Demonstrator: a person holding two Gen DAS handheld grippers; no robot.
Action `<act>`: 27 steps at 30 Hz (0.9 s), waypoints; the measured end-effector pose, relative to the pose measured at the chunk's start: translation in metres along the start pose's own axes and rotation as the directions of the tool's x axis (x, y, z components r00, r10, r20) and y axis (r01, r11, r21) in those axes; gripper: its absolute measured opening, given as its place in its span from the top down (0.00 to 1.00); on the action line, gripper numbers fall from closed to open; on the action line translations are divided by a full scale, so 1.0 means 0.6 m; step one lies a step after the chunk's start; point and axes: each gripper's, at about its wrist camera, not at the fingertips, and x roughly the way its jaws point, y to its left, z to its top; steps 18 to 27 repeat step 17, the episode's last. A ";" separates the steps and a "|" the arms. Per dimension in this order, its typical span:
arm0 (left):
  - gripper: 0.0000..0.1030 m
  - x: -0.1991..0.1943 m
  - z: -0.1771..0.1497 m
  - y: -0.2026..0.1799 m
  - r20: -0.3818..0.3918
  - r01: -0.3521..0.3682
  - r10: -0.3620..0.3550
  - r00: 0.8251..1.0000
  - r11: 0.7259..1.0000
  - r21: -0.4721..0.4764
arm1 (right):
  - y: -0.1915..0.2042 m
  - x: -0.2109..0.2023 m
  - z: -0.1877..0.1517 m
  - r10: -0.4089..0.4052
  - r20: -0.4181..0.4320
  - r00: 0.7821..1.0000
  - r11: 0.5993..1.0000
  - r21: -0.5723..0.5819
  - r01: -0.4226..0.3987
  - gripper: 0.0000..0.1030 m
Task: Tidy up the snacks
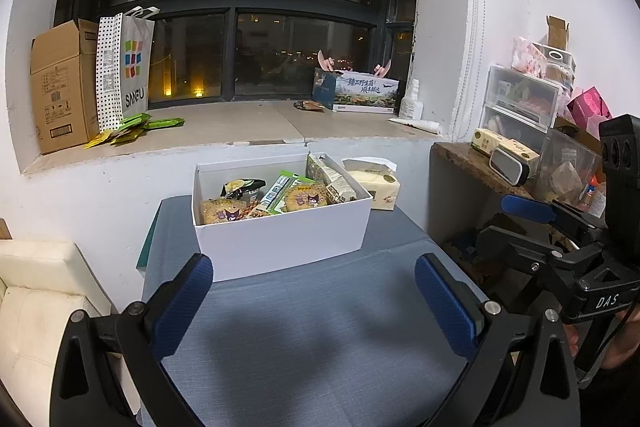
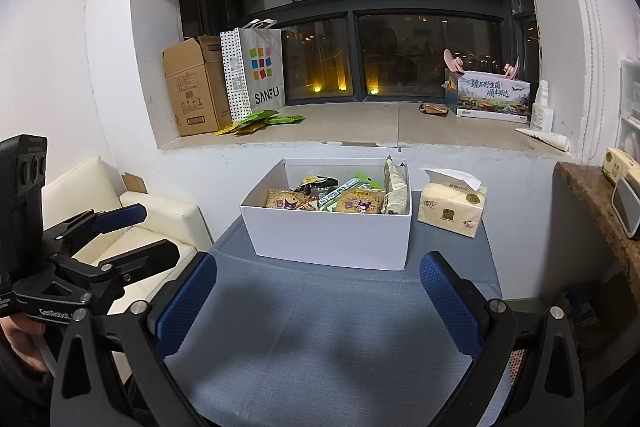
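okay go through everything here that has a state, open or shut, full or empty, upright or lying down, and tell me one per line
Left hand-held gripper: open, empty.
Right hand-held gripper: open, empty.
White box: lid off, holding snack packets.
Snack packets: inside the box, some flat, some on edge.
Tissue pack: opened, a tissue sticking up.
Cardboard carton: flaps open, on the sill.
Shopping bag: upright, beside the carton.
Green packets: lying loose on the sill.

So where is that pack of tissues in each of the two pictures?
Left wrist view: the tissue pack sits right of centre, behind the white box's right rear corner.
Right wrist view: the tissue pack stands clear to the right of the white box.
Shared landmark: the white box of snacks.
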 end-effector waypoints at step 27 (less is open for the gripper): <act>0.00 -0.002 -0.003 -0.001 0.003 0.036 -0.036 0.999 0.999 0.000 | 0.001 0.003 -0.001 0.006 -0.001 1.000 1.000 -0.004 -0.006 0.00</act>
